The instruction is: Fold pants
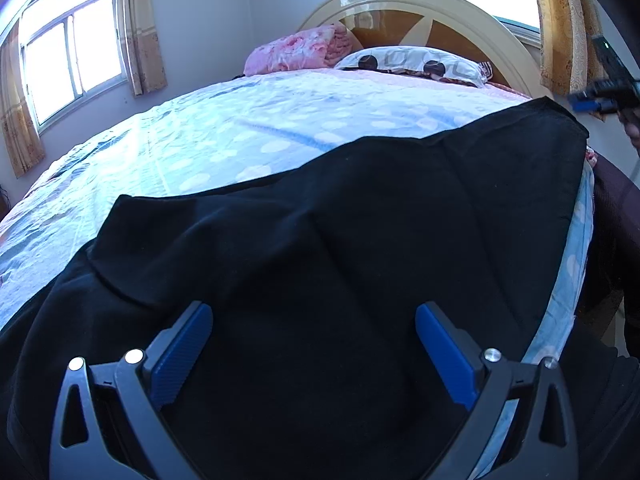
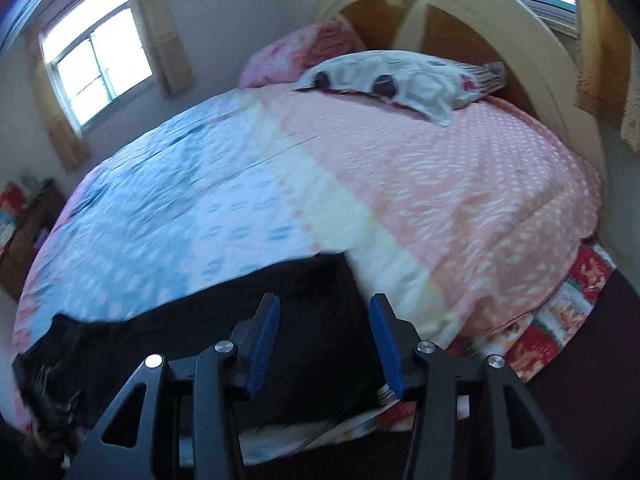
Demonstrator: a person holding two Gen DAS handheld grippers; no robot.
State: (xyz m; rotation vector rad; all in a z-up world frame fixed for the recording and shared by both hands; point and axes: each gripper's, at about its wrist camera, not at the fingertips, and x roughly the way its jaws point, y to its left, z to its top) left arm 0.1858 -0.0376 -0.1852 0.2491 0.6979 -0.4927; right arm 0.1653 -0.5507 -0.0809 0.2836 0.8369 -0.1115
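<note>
Black pants (image 1: 340, 240) lie spread along the near edge of the bed (image 2: 440, 208), filling most of the left wrist view; a fold or seam line runs across the cloth on its left part, and soft creases cross the middle. In the right wrist view the same dark cloth shows only at the lower left, its right end stopping just left of centre (that picture is blurred, so the cloth's edge is hard to read).

Left claw (image 1: 314, 320): jaws wide apart, blue pads on either side, poised over the pants with nothing pinched between them. Whether the tips touch the fabric I cannot tell.

Right claw (image 2: 324, 312): jaws parted about halfway, blue pads facing each other, nothing caught between them; it sits above the right end of the pants and the bed's near edge. In the left wrist view it appears small and blurred at the far right edge, beyond the pants' far right corner.

Bed cover (image 1: 200, 140): blue with pale spots on the left, a cream band in the middle, pink with white spots on the right. A red patterned layer (image 2: 560, 320) shows beneath its right edge.

Far end: patterned pillow (image 2: 400, 80), a pink folded blanket (image 1: 300, 50) to its left, arched cream headboard (image 1: 440, 4) behind. Windows with yellowish curtains (image 1: 140, 28) on the left and far walls.
</note>
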